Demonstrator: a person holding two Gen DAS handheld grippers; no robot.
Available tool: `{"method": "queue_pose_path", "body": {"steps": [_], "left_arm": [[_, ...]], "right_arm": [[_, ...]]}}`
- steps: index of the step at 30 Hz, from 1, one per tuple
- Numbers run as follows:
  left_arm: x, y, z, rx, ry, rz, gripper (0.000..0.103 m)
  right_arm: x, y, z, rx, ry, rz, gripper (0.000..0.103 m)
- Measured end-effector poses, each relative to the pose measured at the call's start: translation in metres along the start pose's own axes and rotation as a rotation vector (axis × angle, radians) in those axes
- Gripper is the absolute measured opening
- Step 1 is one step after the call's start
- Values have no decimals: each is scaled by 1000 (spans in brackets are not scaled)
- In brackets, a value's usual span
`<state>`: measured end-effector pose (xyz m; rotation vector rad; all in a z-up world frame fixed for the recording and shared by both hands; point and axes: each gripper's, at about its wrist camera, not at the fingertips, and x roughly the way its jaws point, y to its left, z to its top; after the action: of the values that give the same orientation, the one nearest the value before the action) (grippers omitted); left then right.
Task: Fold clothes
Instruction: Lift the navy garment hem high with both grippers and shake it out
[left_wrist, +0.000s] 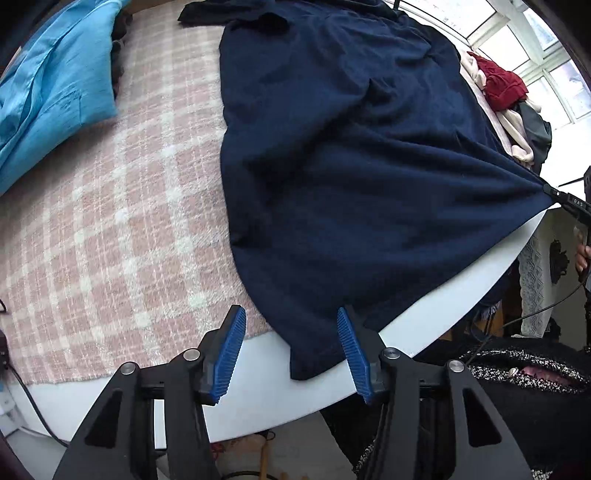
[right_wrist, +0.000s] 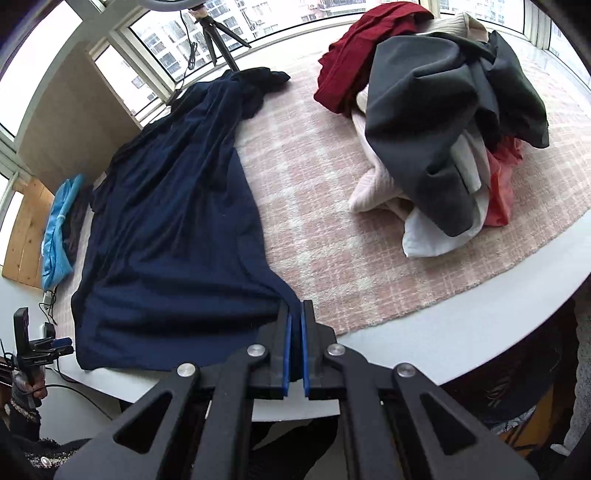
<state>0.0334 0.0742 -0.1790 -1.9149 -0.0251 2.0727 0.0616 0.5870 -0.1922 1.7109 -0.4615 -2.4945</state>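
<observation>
Pink plaid blanket (right_wrist: 314, 206) covering a white counter (right_wrist: 480, 317), with a navy garment (right_wrist: 173, 229) spread on it. Right claw (right_wrist: 296, 325) clamped on one hem corner; left claw (left_wrist: 291, 339) apart over the other. Clothes pile (right_wrist: 443, 122) lies nearby.

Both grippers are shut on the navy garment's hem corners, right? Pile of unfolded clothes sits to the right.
Not quite. Only the right gripper is shut on the navy garment. The left gripper is open, its jaws apart around the hem corner, as the left wrist view shows. The pile of unfolded clothes is indeed to the right.
</observation>
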Motion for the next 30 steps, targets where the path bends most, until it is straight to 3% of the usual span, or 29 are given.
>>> {"method": "queue_pose_path", "body": {"steps": [8, 12, 13, 14, 15, 16, 17, 20, 25, 27, 30], "left_arm": [[5, 2, -16, -63, 9, -14, 49], [14, -2, -14, -47, 22, -11, 47], [16, -2, -13, -41, 29, -12, 42], [18, -2, -12, -38, 30, -16, 30], [19, -2, -11, -34, 31, -20, 26], [21, -2, -10, -31, 31, -24, 9], [22, -1, -9, -39, 34, -34, 3], [20, 10, -12, -132, 48, -121, 3], [-35, 44, -18, -288, -99, -208, 3], [-39, 51, -3, -287, -146, -175, 3], [-52, 54, 45, -282, -233, -153, 3]], "right_arm": [[14, 6, 9, -38, 34, 13, 4], [16, 5, 12, -46, 47, 23, 4], [16, 5, 11, -48, 51, 26, 4], [17, 5, 9, -50, 61, 29, 4], [17, 5, 7, -51, 71, 32, 4], [18, 5, 5, -52, 80, 35, 4], [18, 5, 3, -54, 90, 38, 4], [19, 5, -3, -56, 120, 51, 4], [20, 3, -19, 22, 165, 167, 4], [29, 5, -12, 47, 162, 198, 4], [32, 14, 21, 55, 116, 241, 4]]}}
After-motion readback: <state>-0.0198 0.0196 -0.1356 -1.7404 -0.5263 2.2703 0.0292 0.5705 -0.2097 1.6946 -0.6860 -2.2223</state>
